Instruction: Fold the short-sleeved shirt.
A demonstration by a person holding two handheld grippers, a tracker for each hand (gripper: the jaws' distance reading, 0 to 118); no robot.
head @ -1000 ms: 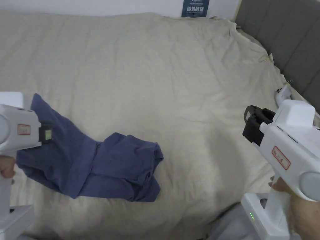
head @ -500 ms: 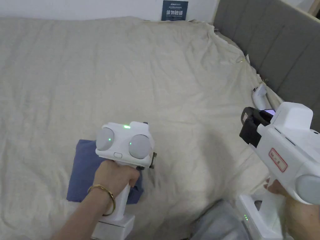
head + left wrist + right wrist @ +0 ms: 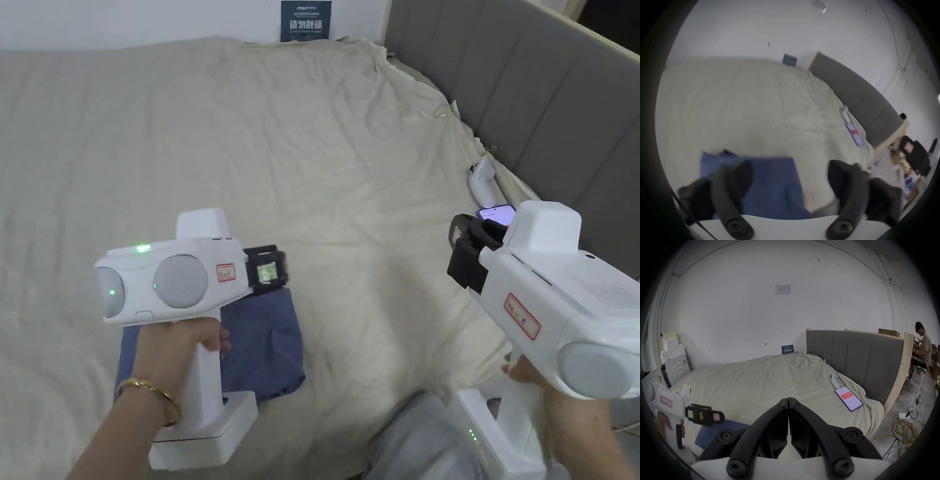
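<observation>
Though folded, shirt [image 3: 269,350] beneath left gripper [image 3: 790,168]

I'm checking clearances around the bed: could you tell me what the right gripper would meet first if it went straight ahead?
Probably the beige bedsheet; the shut right gripper has nothing nearer ahead, though depth is uncertain.

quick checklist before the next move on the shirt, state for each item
1. Shirt folded into a compact block: ok.
2. Left gripper open, holding no cloth: ok.
3. Right gripper shut on nothing, off the shirt: ok.
4. Shirt lies on the bed, not hanging off the edge: ok.
5. Phone well away from the shirt: ok.
6. Fold edges even underneath: cannot tell, the left gripper covers part in the head view.
</observation>
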